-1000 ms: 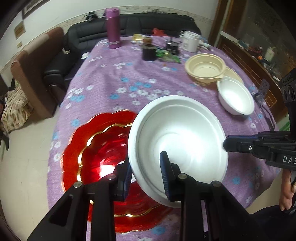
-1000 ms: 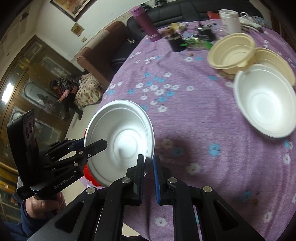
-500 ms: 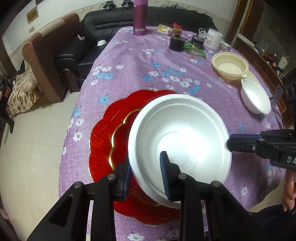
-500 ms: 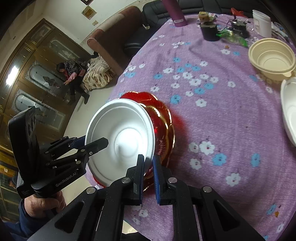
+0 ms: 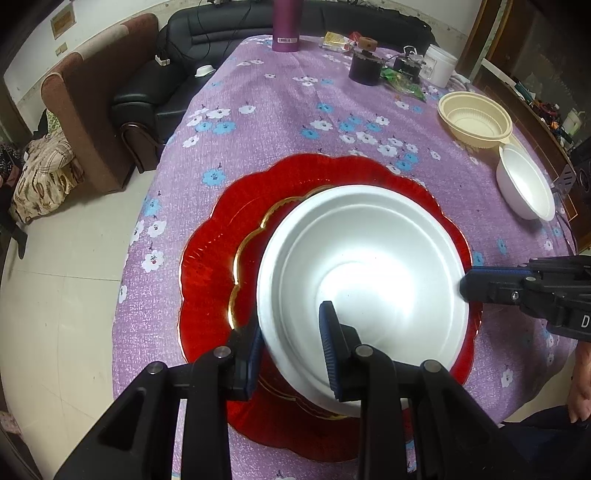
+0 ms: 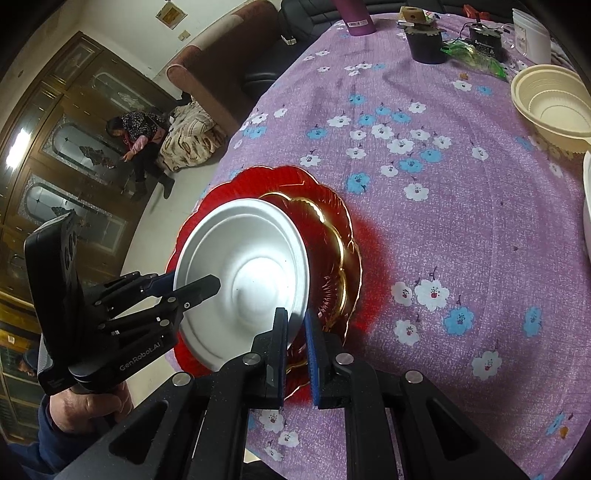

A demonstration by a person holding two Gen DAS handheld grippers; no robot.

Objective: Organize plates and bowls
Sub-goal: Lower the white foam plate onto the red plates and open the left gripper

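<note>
**Purple bench, white bowl over the red plates**

Purple flowered cloth covers the bench [image 5: 280,122], with a black sofa [image 5: 207,48] and a brown armchair [image 5: 88,99] beyond its far edge. I hold a white bowl [image 5: 369,280] from two sides, above the red plates [image 5: 218,258] stacked near the bench's near left edge. My left fingers [image 5: 291,343] are closed on the bowl's near rim, one pad outside the wall and one inside. My right fingers [image 6: 295,336] are nearly shut, pinching the opposite rim between the blue pads. From the right wrist view the bowl [image 6: 240,280] sits tilted, its open side turned toward my left hand [image 6: 85,406]; whether it touches the top plate I cannot tell. Toward the bench's right edge stand a cream bowl [image 5: 474,120] and, just beside it, a smaller white bowl [image 5: 526,184]. At the far edge are a purple flask [image 5: 286,26], a dark jar [image 5: 365,68] and a white cup [image 5: 441,70].
</note>
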